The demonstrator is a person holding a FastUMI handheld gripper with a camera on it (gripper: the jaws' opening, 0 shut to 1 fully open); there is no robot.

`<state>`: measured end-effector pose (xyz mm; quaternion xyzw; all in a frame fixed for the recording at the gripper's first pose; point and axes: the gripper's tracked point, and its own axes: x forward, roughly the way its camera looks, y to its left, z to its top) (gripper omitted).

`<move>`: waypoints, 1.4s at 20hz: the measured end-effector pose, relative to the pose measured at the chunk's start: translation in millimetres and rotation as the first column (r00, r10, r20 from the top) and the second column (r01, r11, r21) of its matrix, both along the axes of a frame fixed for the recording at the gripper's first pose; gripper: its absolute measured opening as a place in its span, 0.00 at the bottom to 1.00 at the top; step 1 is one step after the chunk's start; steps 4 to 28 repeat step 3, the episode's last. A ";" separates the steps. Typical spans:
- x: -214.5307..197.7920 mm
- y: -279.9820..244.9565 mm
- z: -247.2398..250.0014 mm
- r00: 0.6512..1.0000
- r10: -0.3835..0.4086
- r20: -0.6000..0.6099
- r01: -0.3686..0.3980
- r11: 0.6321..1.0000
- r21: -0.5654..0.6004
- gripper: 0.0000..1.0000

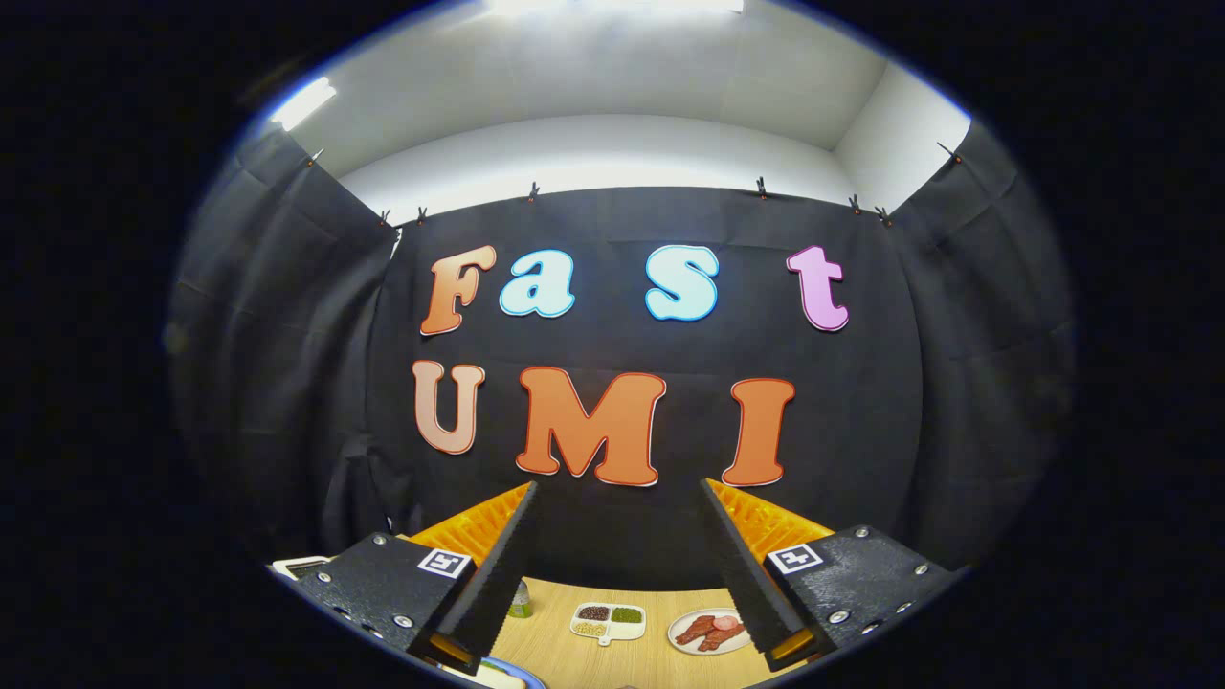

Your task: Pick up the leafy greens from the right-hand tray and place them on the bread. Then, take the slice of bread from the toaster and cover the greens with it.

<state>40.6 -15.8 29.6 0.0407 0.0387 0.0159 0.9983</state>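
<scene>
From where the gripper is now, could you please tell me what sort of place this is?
Probably a staged recording booth: black cloth walls clipped up under a white ceiling, around a wooden table with a divided dish and a plate of meat. The open gripper holds nothing.

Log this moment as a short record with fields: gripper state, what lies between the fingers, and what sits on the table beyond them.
gripper: open, fingers spread wide, pointing up at the black cloth wall
between fingers: nothing held
table: light wooden tabletop, low between the fingers
white divided dish: on the table, three compartments of small dark, green and pale bits
white round plate: beside the dish, holding reddish-brown meat pieces
small green-topped jar: beside the left finger, partly hidden
task progress: cannot tell
</scene>
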 end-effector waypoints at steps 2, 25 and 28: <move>0.1 2.8 0.5 1.000 0.004 -0.001 -0.004 1.000 0.000 0.97; -0.5 5.3 2.0 1.000 0.011 0.007 -0.011 1.000 0.000 0.97; -0.5 5.3 2.0 1.000 0.011 0.007 -0.011 1.000 0.000 0.97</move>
